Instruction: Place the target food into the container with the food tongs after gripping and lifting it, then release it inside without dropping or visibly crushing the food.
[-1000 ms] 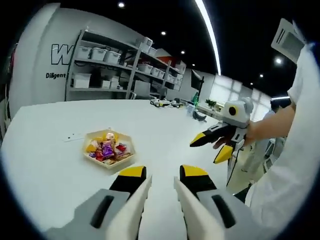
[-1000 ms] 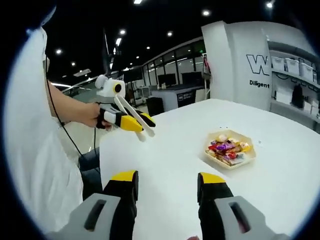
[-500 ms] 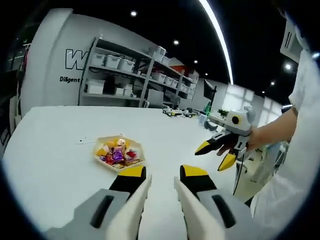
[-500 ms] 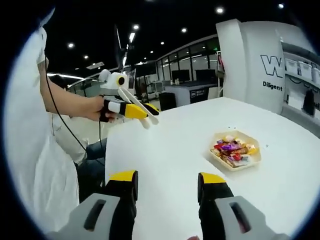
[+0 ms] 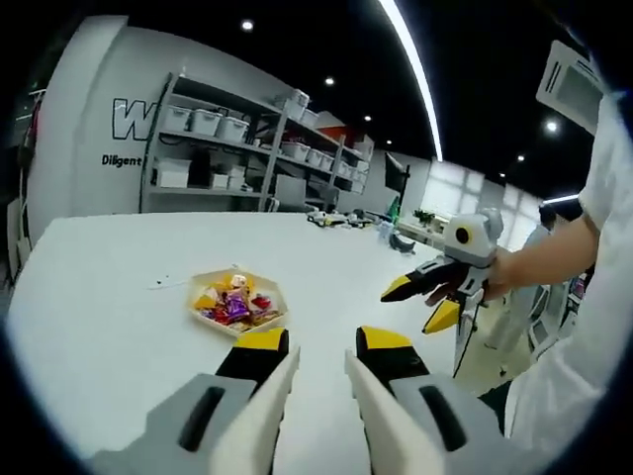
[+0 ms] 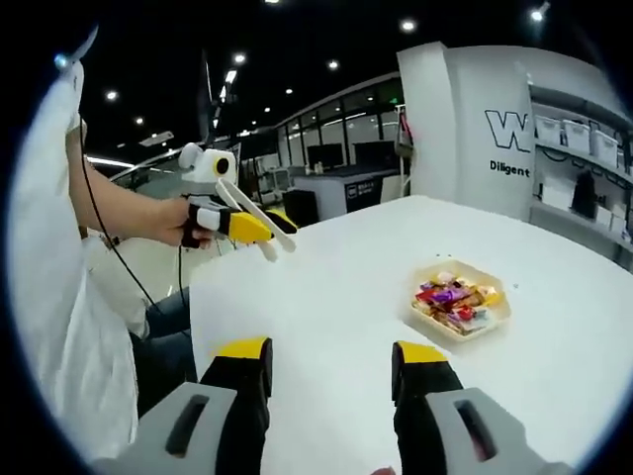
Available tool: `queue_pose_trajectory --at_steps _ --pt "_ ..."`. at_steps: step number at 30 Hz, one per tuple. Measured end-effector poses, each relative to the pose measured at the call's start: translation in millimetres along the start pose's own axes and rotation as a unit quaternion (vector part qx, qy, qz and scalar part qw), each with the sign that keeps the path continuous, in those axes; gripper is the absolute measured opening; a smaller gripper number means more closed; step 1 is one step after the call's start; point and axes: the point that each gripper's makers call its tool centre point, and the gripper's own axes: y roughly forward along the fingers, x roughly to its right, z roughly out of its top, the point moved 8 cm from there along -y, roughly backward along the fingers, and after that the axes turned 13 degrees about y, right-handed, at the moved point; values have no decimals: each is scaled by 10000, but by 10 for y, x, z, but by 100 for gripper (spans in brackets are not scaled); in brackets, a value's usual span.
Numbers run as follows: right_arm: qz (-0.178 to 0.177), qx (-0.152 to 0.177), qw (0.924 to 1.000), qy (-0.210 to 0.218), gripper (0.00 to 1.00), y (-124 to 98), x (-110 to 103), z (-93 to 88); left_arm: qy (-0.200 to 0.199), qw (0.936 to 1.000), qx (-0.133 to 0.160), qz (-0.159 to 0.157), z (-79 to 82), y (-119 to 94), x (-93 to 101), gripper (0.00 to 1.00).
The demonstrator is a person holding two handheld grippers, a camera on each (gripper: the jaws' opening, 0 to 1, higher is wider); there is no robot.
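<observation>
The six-sided yellow tray of wrapped sweets (image 5: 237,302) sits mid white table (image 5: 99,336), well apart from both grippers; the cream food tongs (image 6: 252,213) on the left gripper (image 5: 321,351) are narrow

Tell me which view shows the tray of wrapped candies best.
The right gripper view: the tray of wrapped candies sits on the white table, slightly larger, wrappers easier to tell apart. The left gripper view shows the same tray slightly smaller, just beyond the left claw.

One tray (image 5: 210,285) of many wrapped sweets (image 5: 233,305), two grippers, one white table (image 5: 109,297)
</observation>
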Motion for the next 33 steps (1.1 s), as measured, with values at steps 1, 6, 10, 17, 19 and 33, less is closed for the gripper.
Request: queue_pose_trajectory --at_steps 1,6,10,17,19,33 --pt "107 11 9999 -19 45 -8 48 3 -8 10000 -7 43 -4 50 15 24" --pt "765 -487 9950 -427 46 -136 217 -60 -81 9985 -89 542 -9 181 82 24" --pt "845 -566 9936 -496 45 -205 296 -67 -146 9983 -32 571 21 247 191 24" --pt "467 -122 9986 -203 45 -64 294 -170 -77 9999 15 116 -22 327 110 24" --pt "498 -89 9984 -241 45 -50 249 -165 16 10000 14 15 -12 342 139 24" --pt "1003 -285 9933 -499 44 -149 286 -212 25 9996 271 -18 -82 499 389 24"
